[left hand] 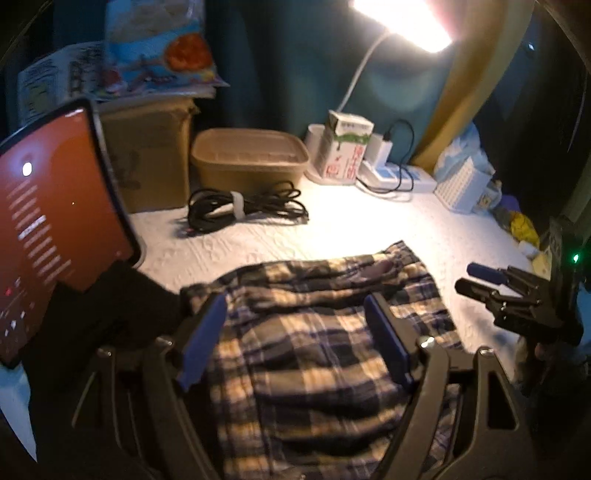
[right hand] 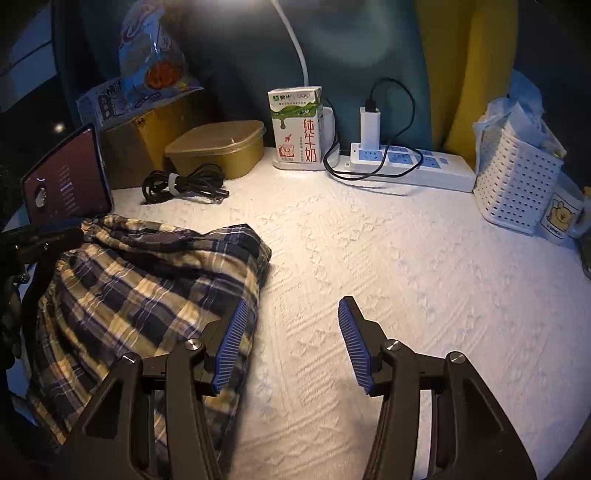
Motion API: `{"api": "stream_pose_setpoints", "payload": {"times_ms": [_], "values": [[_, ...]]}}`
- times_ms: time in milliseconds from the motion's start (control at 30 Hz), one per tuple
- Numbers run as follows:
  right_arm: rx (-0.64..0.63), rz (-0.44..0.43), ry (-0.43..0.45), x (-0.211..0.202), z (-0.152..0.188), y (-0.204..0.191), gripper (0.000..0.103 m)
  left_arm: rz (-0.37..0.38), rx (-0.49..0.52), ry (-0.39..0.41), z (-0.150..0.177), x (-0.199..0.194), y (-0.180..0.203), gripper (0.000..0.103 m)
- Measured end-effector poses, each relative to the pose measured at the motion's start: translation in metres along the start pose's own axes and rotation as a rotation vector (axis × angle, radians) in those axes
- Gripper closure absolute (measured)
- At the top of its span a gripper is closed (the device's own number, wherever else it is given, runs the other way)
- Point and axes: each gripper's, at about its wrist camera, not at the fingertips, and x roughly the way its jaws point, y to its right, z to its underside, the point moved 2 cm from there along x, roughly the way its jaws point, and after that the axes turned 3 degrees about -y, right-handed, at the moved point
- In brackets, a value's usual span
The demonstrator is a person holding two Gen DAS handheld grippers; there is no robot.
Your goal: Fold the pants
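The plaid pants (left hand: 314, 332) lie folded in a loose heap on the white textured cloth (right hand: 406, 277). My left gripper (left hand: 295, 306) is open and hovers over the pants, holding nothing. My right gripper (right hand: 291, 310) is open and empty, just right of the pants' edge (right hand: 147, 288), its left finger over the fabric's border. The right gripper also shows in the left wrist view (left hand: 469, 277) to the right of the pants. The left gripper's dark frame shows at the left edge of the right wrist view (right hand: 44, 232).
A tablet (left hand: 55, 229) stands at the left. Behind are a coiled black cable (right hand: 184, 182), a brown lidded container (right hand: 218, 149), a milk carton (right hand: 295, 125), a power strip (right hand: 413, 162), a white basket (right hand: 517, 184), a mug (right hand: 561, 218) and a lit lamp (left hand: 406, 22).
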Motion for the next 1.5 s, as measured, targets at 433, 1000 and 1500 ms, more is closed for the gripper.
{"api": "stream_pose_setpoints", "payload": {"times_ms": [433, 1000, 1500], "values": [[-0.005, 0.040, 0.056, -0.062, 0.035, 0.002, 0.042, -0.019, 0.019, 0.075, 0.052, -0.052, 0.046, 0.025], [0.011, 0.094, 0.162, -0.150, 0.084, 0.015, 0.039, 0.040, 0.031, 0.164, 0.095, -0.101, 0.112, 0.025], [0.014, 0.183, 0.316, -0.246, 0.112, 0.006, 0.038, 0.058, 0.102, 0.333, 0.101, -0.174, 0.159, 0.025]]}}
